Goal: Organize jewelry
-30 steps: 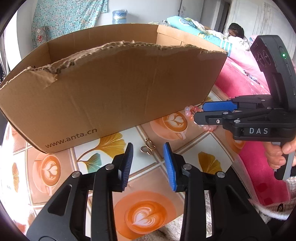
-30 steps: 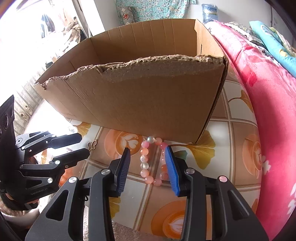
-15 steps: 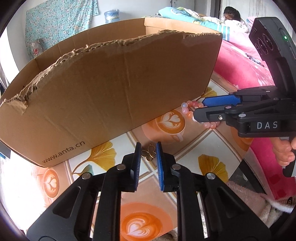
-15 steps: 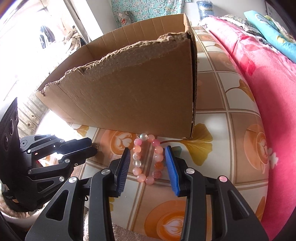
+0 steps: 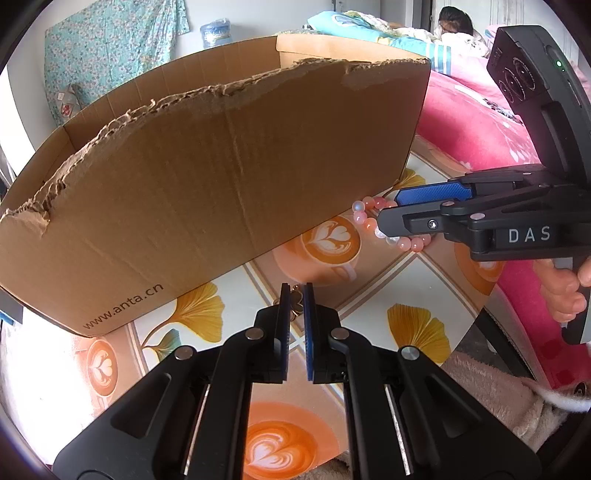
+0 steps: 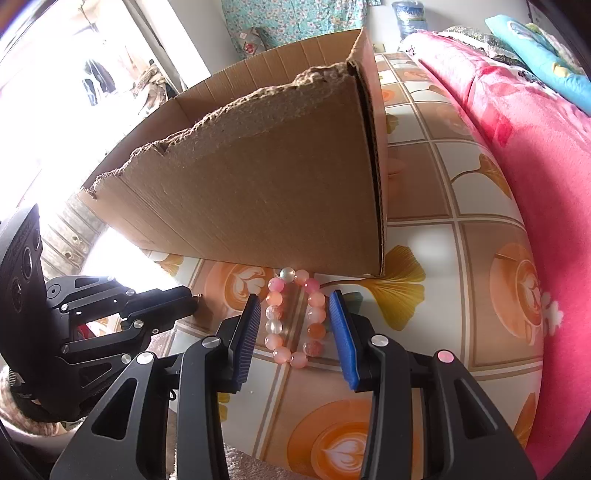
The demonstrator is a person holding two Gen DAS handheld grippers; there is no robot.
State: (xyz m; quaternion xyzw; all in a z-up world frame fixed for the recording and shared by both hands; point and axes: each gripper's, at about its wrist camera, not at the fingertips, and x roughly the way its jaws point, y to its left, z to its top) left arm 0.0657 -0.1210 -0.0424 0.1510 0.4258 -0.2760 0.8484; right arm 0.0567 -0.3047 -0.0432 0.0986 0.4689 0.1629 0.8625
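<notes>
A small gold butterfly-shaped charm (image 5: 295, 301) lies on the patterned tablecloth in front of a torn cardboard box (image 5: 221, 166). My left gripper (image 5: 296, 287) is closing, and its blue pads press on the charm from both sides. In the right wrist view, a bracelet of pink and pale beads (image 6: 317, 300) lies flat by the box corner (image 6: 376, 258). My right gripper (image 6: 294, 297) straddles it, jaws open, with the pads just outside the beads. The right gripper (image 5: 388, 208) and bracelet (image 5: 359, 217) show at the right of the left wrist view. The left gripper (image 6: 188, 301) shows at the left of the right wrist view.
The tablecloth (image 6: 461, 258) shows coffee cups and ginkgo leaves. A pink blanket (image 6: 535, 147) runs along the table's right edge. A hand (image 5: 565, 291) holds the right gripper's handle. A person (image 5: 452, 22) sits far behind. A fuzzy beige cloth (image 5: 498, 391) lies at the near edge.
My left gripper moved in on the gold charm and its jaws narrowed from wide open to pinching it. The right gripper slid a little further over the bracelet, jaws unchanged.
</notes>
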